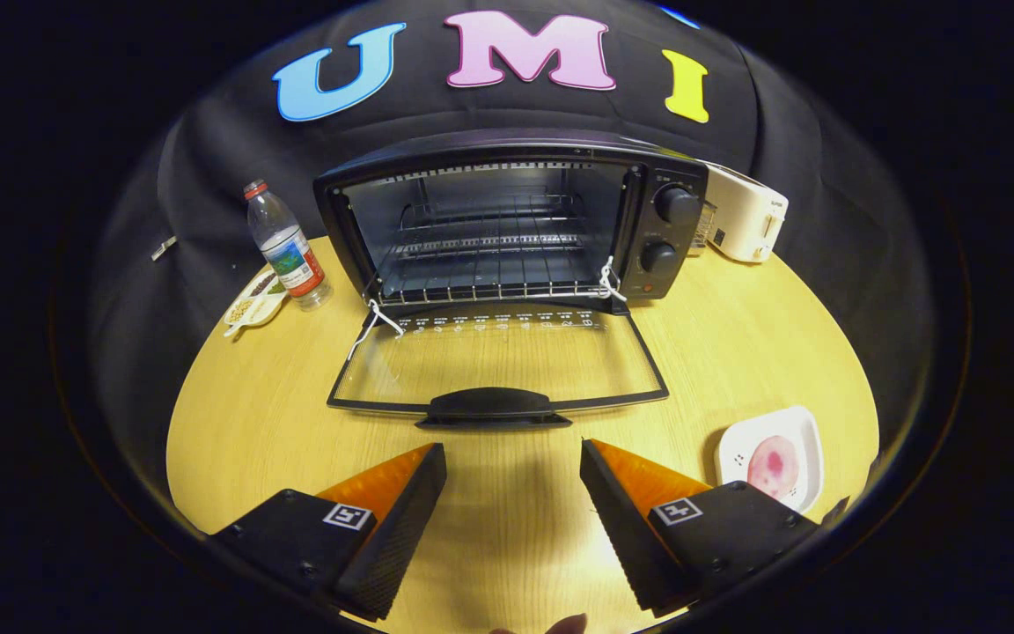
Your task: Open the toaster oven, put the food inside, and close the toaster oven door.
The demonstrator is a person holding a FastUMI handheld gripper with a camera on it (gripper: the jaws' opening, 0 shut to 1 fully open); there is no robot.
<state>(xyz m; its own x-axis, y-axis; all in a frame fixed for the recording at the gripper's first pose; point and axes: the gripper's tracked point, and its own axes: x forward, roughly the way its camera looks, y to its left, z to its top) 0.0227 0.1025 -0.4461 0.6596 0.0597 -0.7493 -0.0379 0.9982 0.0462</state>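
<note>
We see our gripper point(514, 458) with its two fingers point(401, 515) spread wide apart, and nothing sits between them, so they hold nothing and touch nothing but air above the table point(736, 352). Just ahead of the fingers is the toaster oven point(507, 220), and its glass door point(498, 365) is folded all the way down, lying flat on the table with the dark handle point(491, 407) closest to us. Inside the oven we can see a wire rack point(489, 255) with nothing on it. Two round knobs point(676, 204) sit on the oven's right side. The food point(771, 467), a round pink thing, lies on a white plate point(802, 431) just beside the right finger; we cannot tell quite what kind of food it is. Left of the oven stands a water bottle point(287, 246), upright, and touching it is a small dish point(253, 304) with bits we cannot make out well. Behind the oven on the right is a white toaster point(749, 220). The table is round, yellow wood, and a black cloth wall point(208, 158) hangs behind it.
</note>
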